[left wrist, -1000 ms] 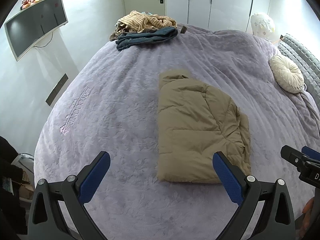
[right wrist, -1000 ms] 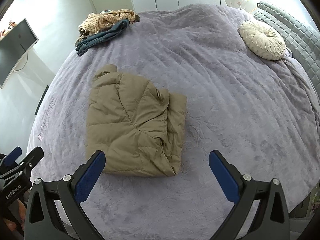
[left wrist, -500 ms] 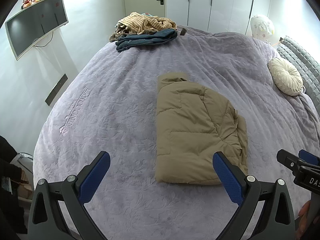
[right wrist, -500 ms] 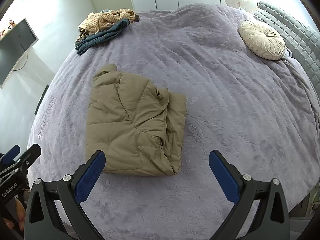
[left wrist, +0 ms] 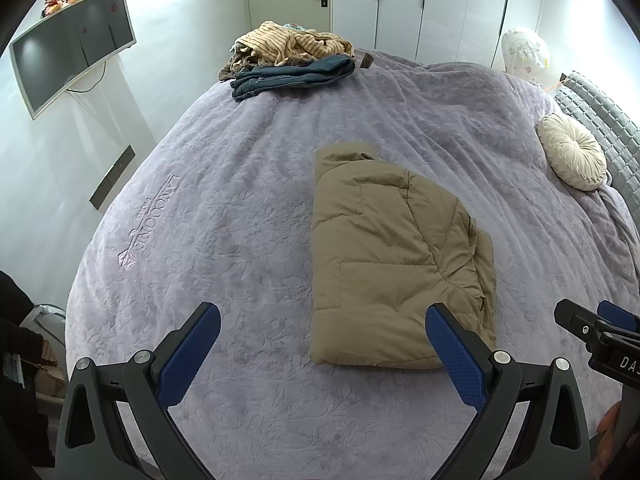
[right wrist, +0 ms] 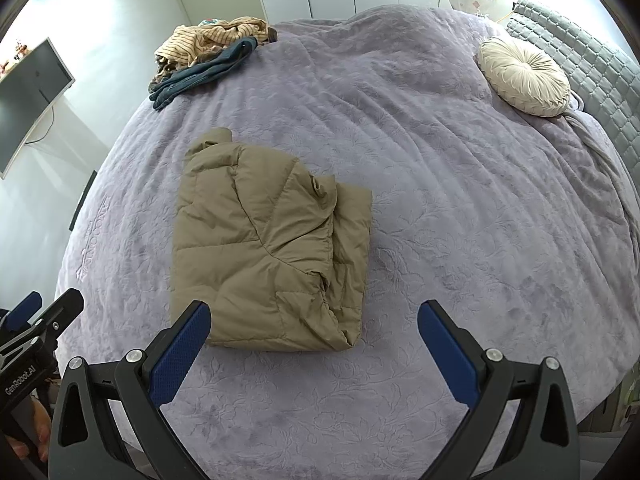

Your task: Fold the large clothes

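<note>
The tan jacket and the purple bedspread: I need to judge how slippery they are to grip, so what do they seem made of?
The tan jacket looks like a padded puffer with a smooth, faintly shiny synthetic shell; stitched quilt lines and puffy panels show it. The purple bedspread looks like soft matte plush, embossed with a floral pattern.

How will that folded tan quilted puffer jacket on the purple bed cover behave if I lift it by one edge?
The tan quilted puffer jacket looks floppy: its loose layered edges at the right would probably sag and unfold. Its puffy quilting suggests it is light for its bulk. The smooth shell may slip between the open right gripper pads, so pinch several layers.
</note>
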### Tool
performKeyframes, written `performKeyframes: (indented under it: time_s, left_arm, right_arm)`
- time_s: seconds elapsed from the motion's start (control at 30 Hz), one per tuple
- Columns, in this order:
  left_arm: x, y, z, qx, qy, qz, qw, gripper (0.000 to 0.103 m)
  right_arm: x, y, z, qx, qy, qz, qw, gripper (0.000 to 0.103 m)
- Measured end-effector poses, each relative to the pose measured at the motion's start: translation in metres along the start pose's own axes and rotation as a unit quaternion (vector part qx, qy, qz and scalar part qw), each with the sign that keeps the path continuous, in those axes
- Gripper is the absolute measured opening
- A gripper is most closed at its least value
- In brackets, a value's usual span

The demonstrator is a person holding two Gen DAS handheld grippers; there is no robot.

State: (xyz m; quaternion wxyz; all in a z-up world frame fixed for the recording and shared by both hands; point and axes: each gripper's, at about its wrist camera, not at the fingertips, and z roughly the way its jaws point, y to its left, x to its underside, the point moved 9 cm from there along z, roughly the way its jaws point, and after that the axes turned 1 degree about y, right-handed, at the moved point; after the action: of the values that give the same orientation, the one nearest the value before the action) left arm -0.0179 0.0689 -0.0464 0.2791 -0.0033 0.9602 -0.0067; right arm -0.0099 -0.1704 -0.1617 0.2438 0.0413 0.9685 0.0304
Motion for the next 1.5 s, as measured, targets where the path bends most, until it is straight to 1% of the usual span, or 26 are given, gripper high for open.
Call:
performKeyframes:
  time_s: [1.5]
  left_arm:
    - [-0.0009, 0.0015, 0.0023, 0.001, 0.001, 0.0, 1.0, 0.102]
  right_arm:
    - [0.0002, 0.0012, -0.0015, -0.001, 0.001, 0.001, 1.0, 0.103]
